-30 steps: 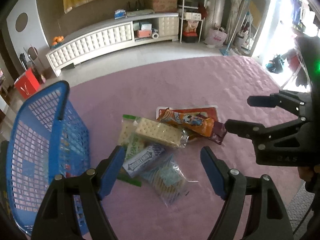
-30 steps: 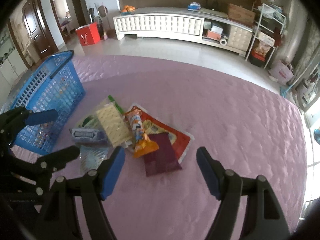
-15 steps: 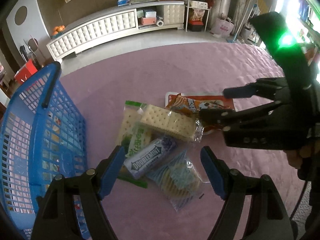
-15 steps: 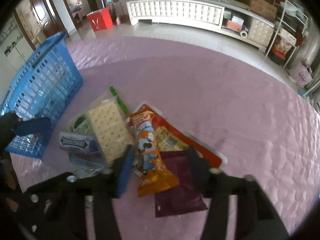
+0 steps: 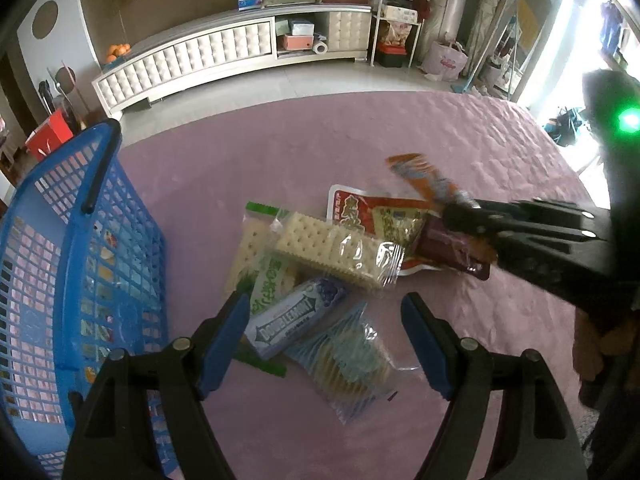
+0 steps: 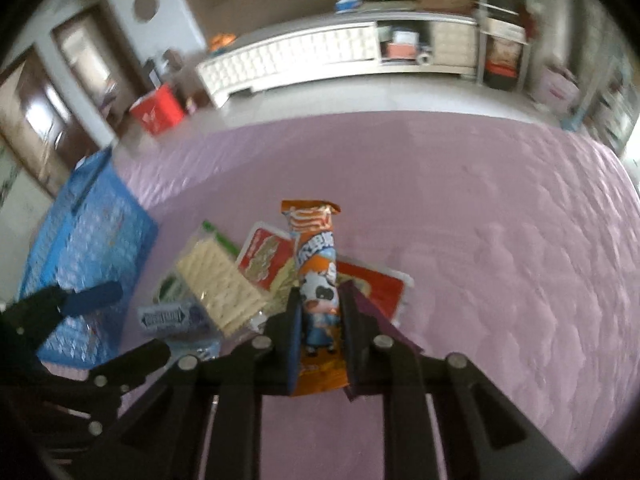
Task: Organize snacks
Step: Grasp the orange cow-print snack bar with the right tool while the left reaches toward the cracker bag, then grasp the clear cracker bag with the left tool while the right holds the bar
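While glossy packets crinkle nearby, right claw (image 6: pixel 320 320) pinches slim orange wrapper (image 6: pixel 316 264).

Long white tufted cabinet (image 5: pixel 224 56) along a brown wall (image 5: pixel 104 0), bright window (image 5: pixel 584 20) at right.

A: What has the right gripper (image 6: pixel 320 330) got?

B: Its jaws are clamped on the orange cow-print snack packet (image 6: pixel 316 280).

A: And around that packet?

B: The red pouch (image 6: pixel 264 258) lies under it, the cracker pack (image 6: pixel 218 280) to its left, the blue basket (image 6: pixel 90 256) farther left on the pink quilt (image 6: pixel 480 260).
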